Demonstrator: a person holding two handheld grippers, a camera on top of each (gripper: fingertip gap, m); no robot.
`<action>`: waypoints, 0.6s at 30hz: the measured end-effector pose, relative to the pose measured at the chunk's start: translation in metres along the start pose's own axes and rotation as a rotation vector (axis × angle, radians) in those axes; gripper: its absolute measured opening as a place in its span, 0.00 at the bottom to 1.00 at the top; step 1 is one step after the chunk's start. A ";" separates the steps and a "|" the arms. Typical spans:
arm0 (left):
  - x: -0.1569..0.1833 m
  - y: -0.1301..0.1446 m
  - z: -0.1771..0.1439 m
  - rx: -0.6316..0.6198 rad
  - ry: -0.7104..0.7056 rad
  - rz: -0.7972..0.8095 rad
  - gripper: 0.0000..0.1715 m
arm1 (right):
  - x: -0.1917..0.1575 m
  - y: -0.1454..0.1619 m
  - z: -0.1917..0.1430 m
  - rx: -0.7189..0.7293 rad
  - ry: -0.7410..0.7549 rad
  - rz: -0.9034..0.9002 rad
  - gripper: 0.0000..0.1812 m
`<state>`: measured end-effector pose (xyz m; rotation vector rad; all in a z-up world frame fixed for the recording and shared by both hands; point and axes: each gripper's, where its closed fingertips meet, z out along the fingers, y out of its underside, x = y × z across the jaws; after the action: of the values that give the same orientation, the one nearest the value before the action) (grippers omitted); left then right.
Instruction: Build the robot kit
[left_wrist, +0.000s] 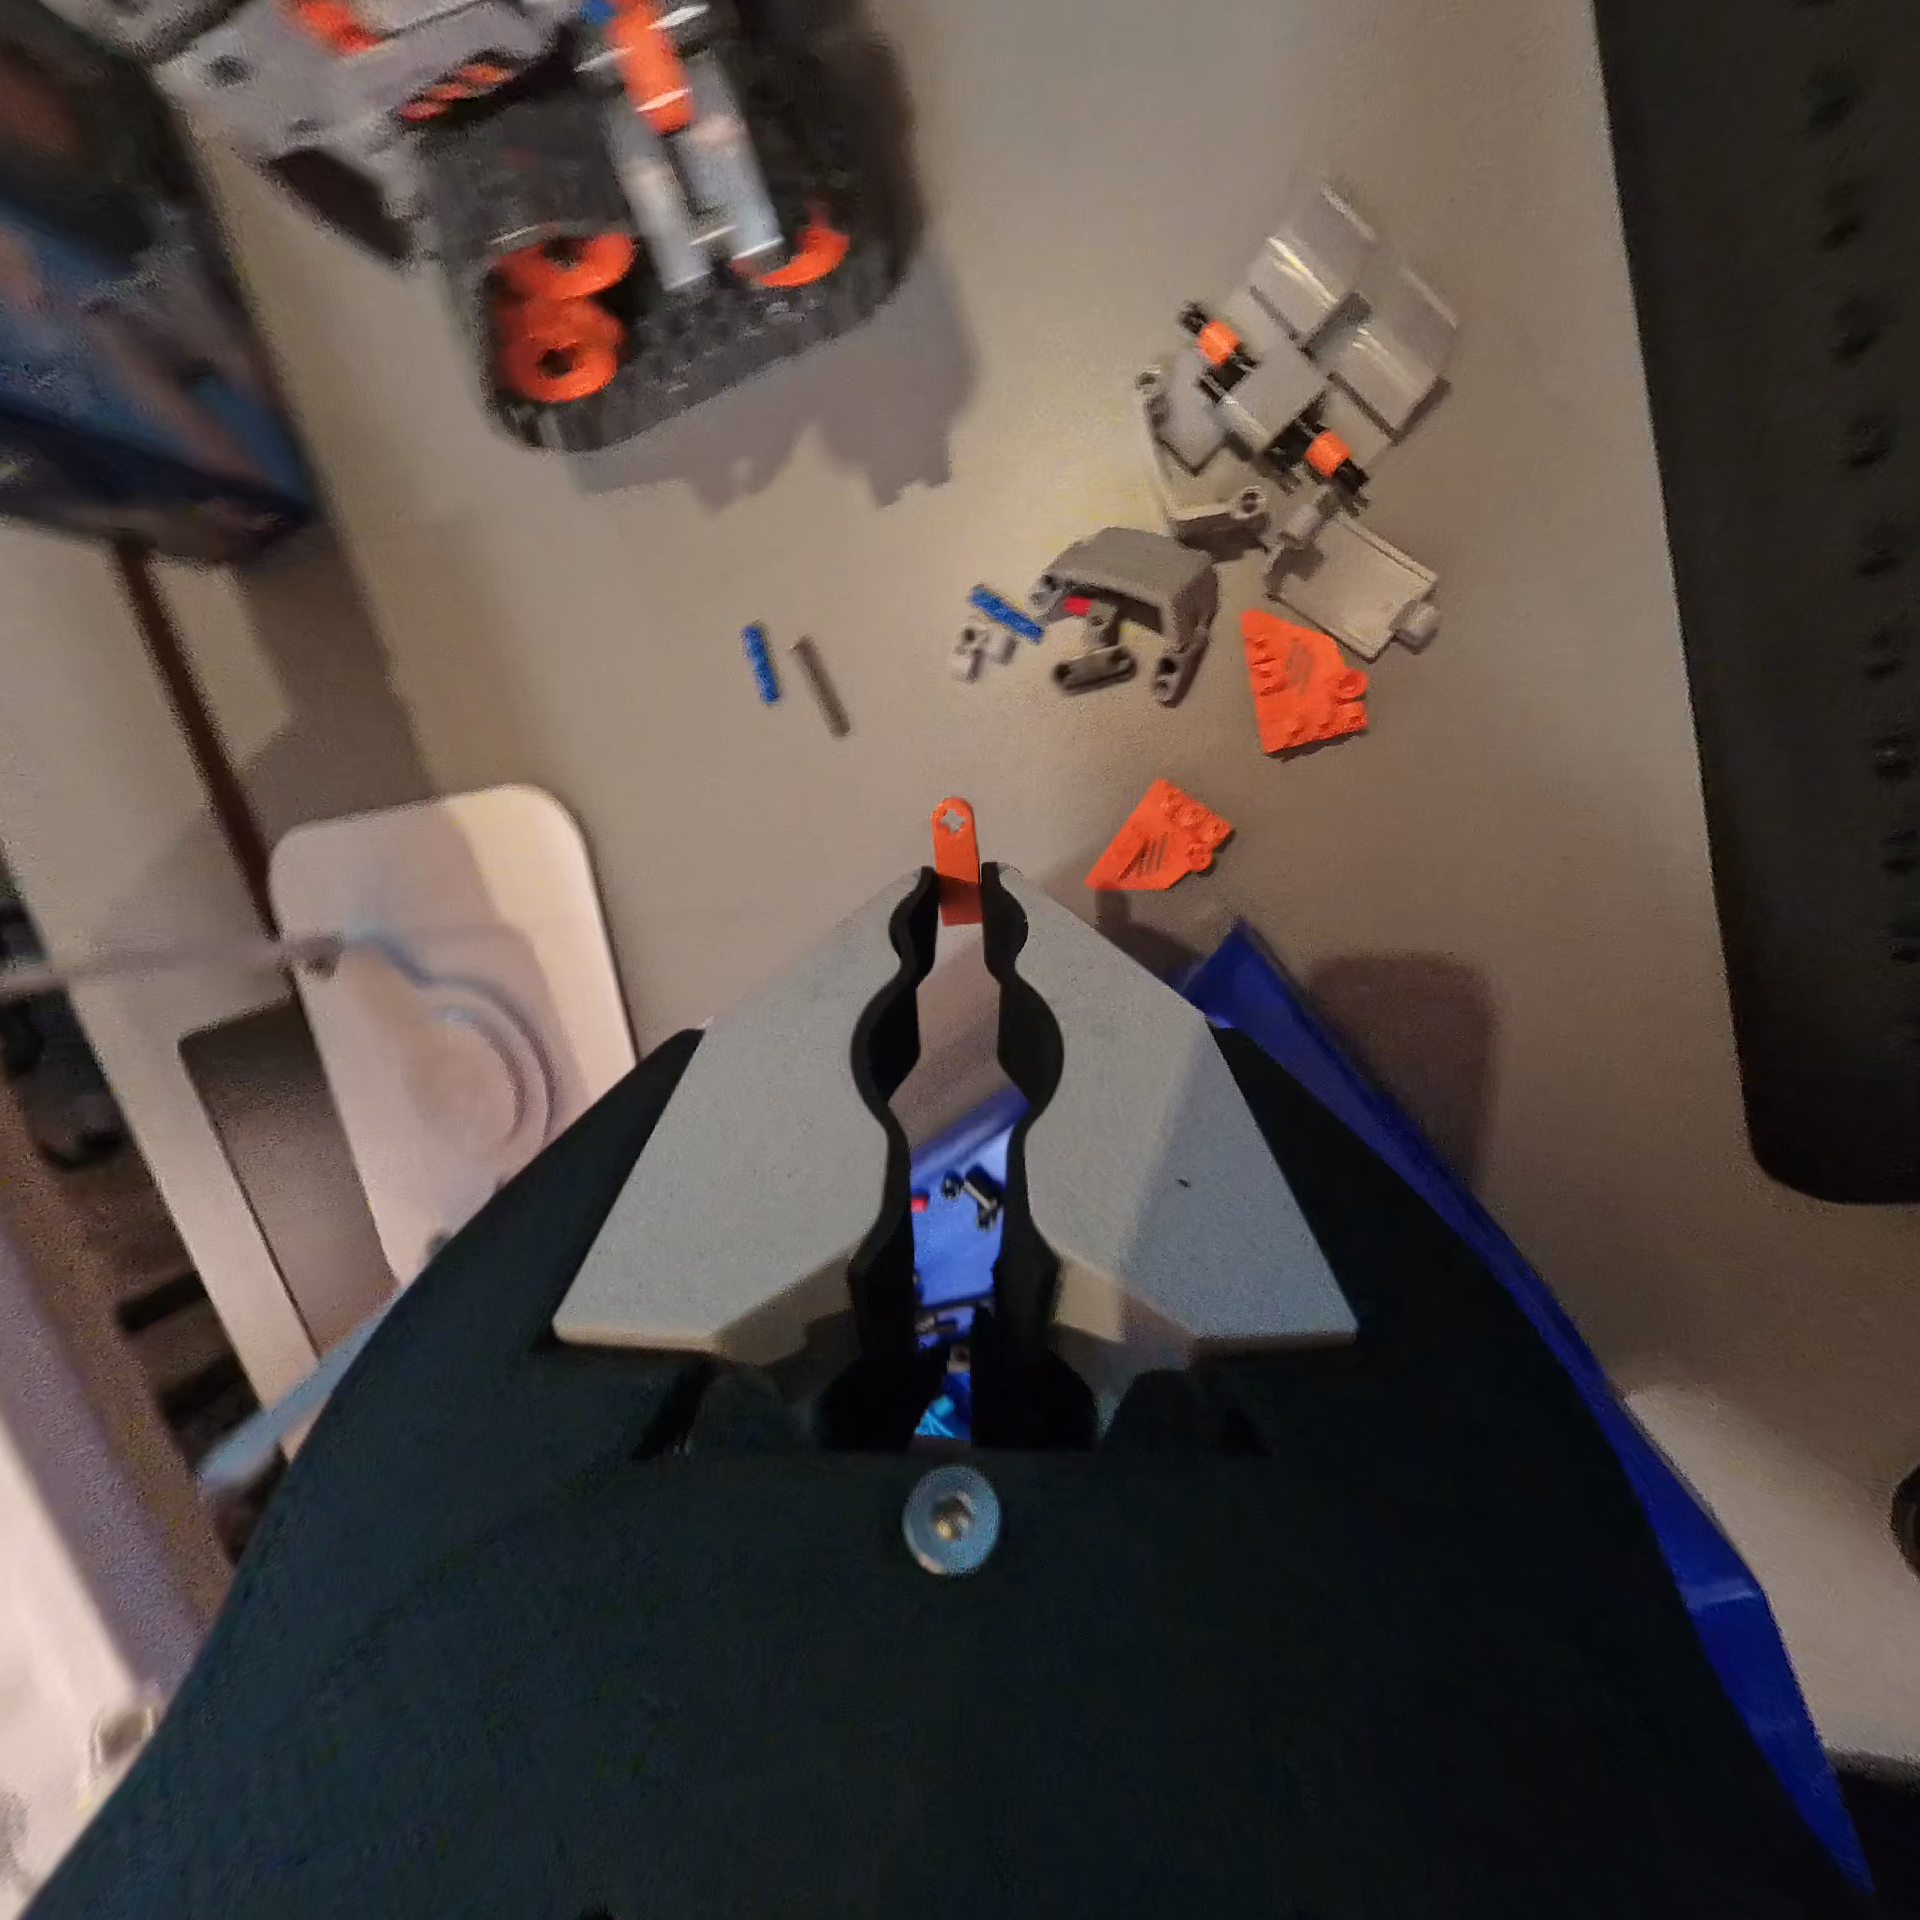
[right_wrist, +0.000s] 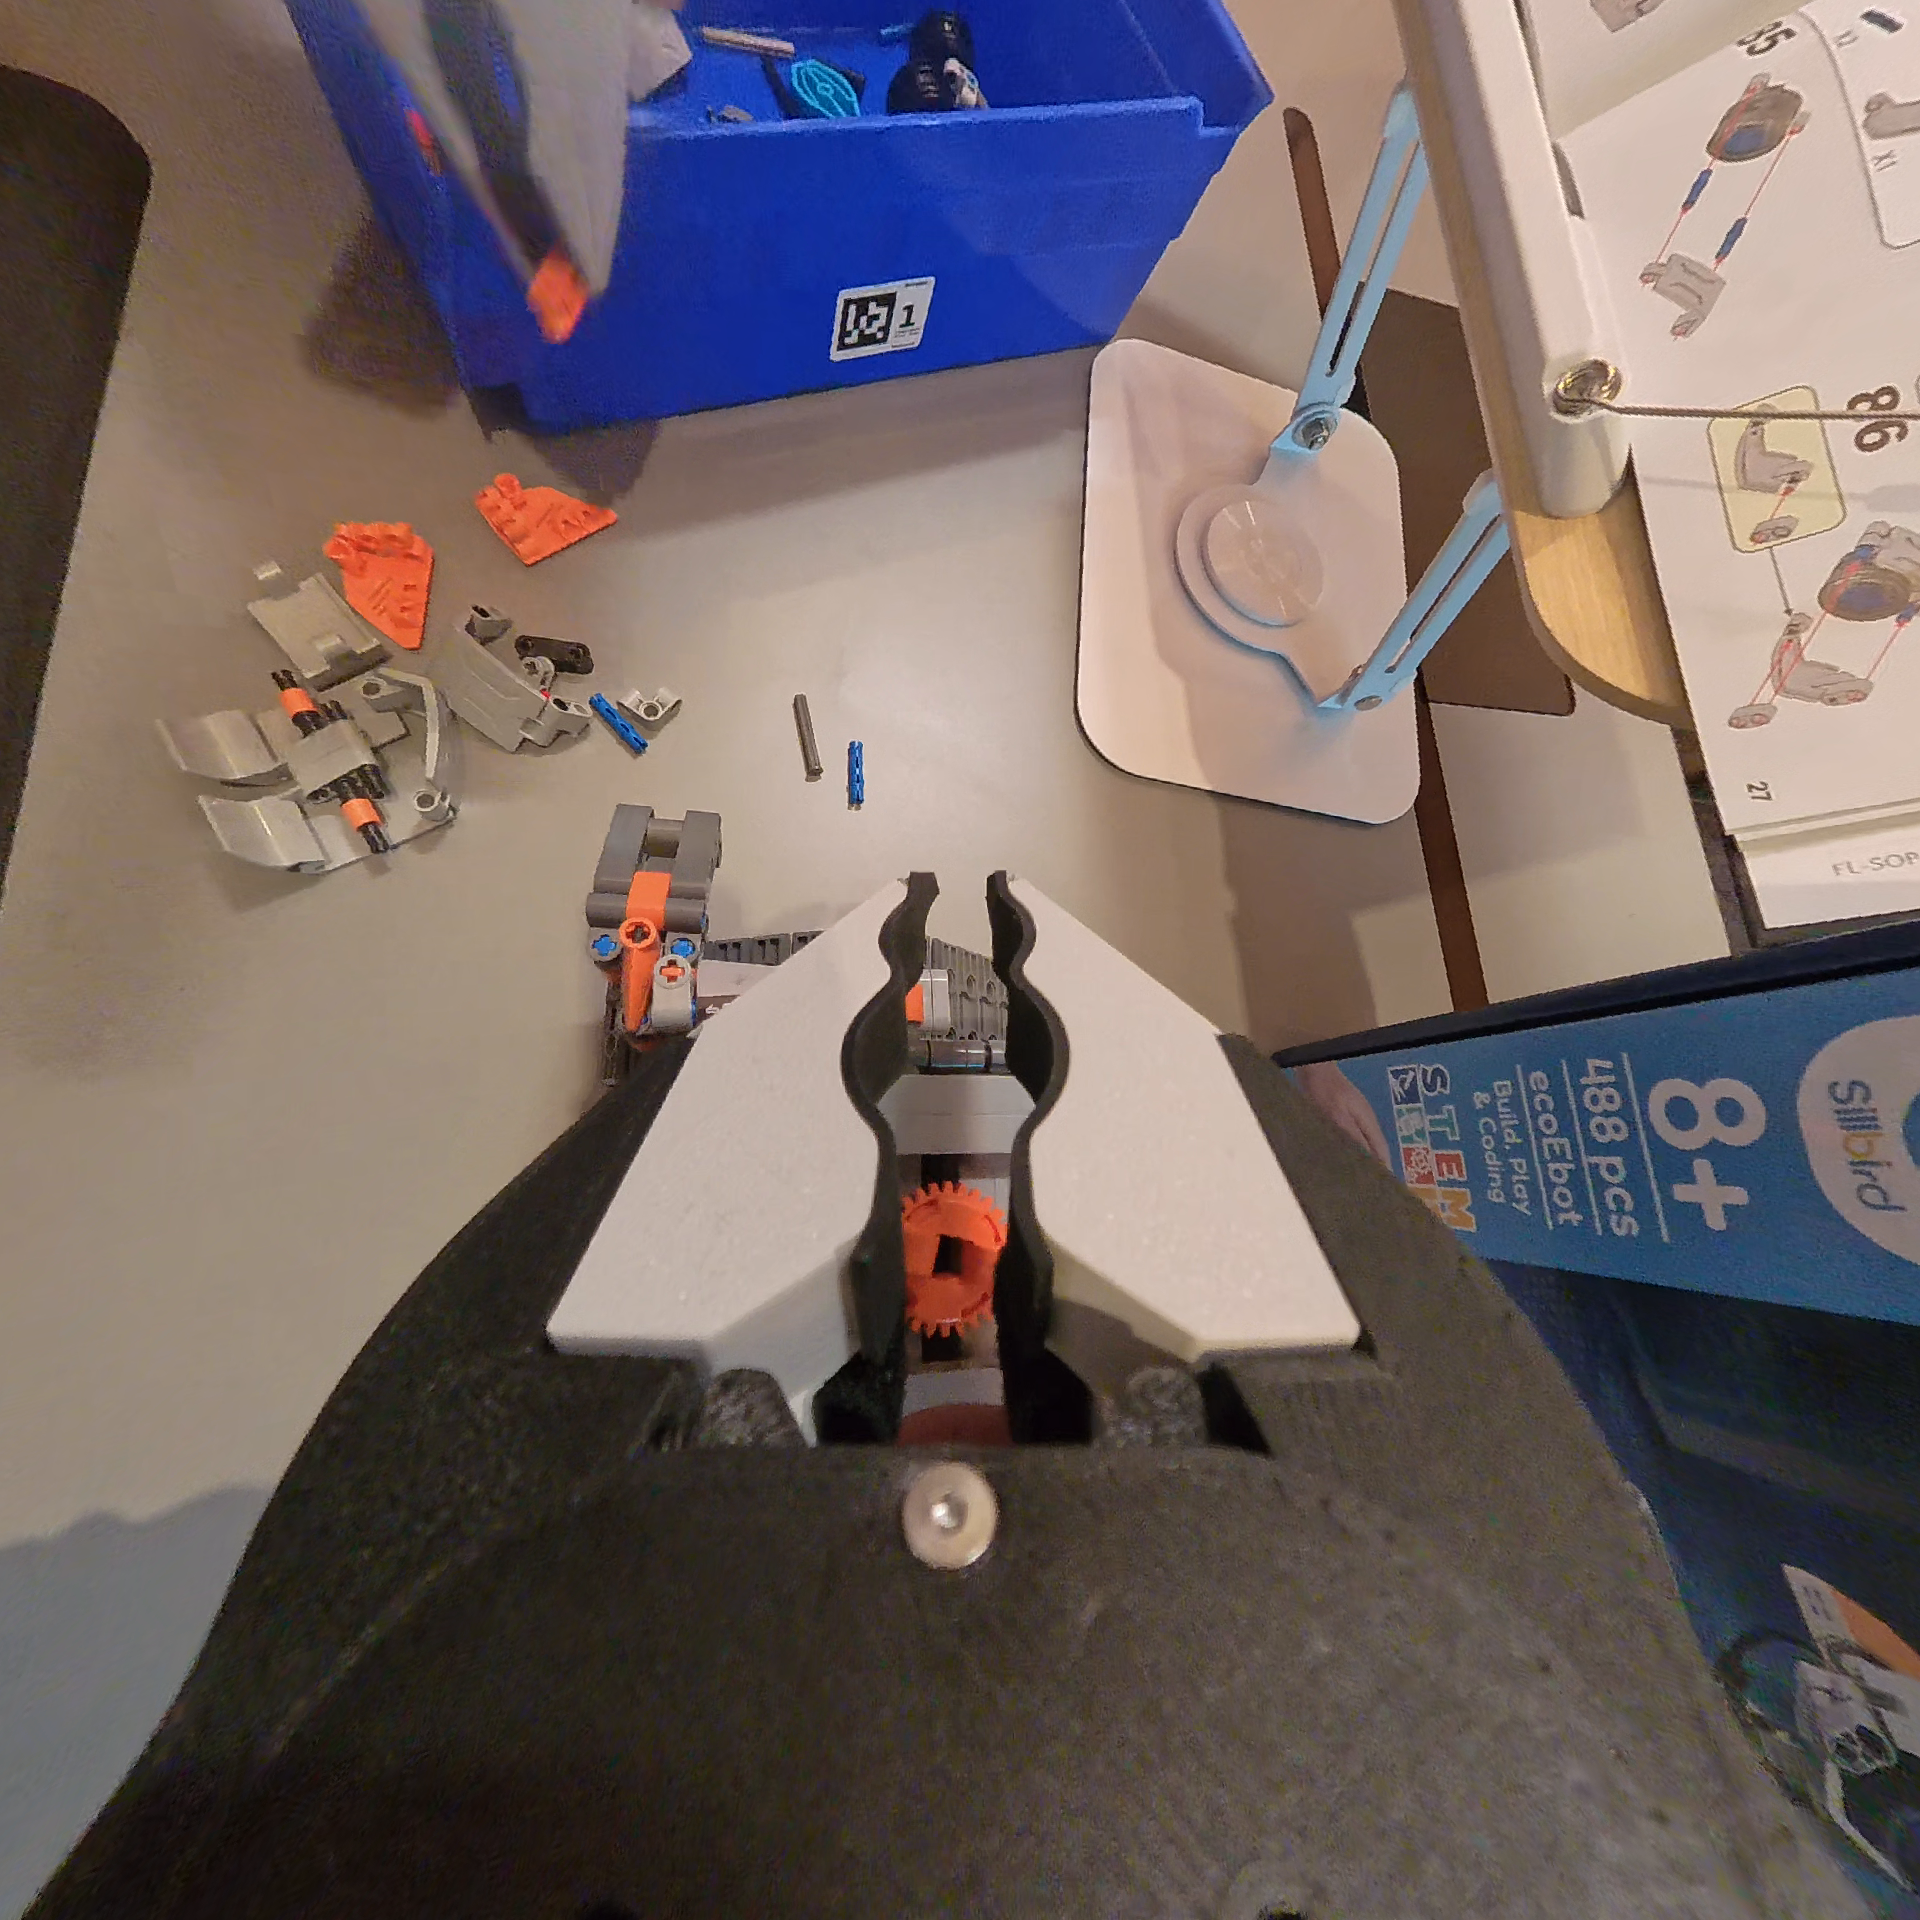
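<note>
Above the table, my left gripper pinches an orange link over the loose parts.
My right gripper straddles the grey model, an orange gear between its jaws; whether they clamp I cannot tell. I judge this steadies the model. Behind lies the blue bin; two orange wedges lie near the link.

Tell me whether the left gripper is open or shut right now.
Shut on a part. The left gripper pinches a small orange beam between its fingertips; the beam's holed end sticks out past them, above the table.
</note>
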<state>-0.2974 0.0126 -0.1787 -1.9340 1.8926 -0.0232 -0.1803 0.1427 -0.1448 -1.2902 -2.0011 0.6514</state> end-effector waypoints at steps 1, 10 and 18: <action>0.006 -0.006 0.011 -0.021 0.035 0.041 0.03 | 0.000 0.000 -0.001 0.002 0.002 0.000 0.05; 0.046 -0.047 0.071 -0.106 0.238 0.259 0.04 | 0.002 0.000 -0.002 0.008 0.002 0.004 0.05; 0.045 -0.035 0.083 -0.133 0.218 0.254 0.17 | 0.002 -0.001 -0.003 0.012 0.003 0.002 0.05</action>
<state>-0.2351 -0.0073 -0.2561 -1.8204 2.3267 -0.0338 -0.1785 0.1442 -0.1418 -1.2859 -1.9909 0.6605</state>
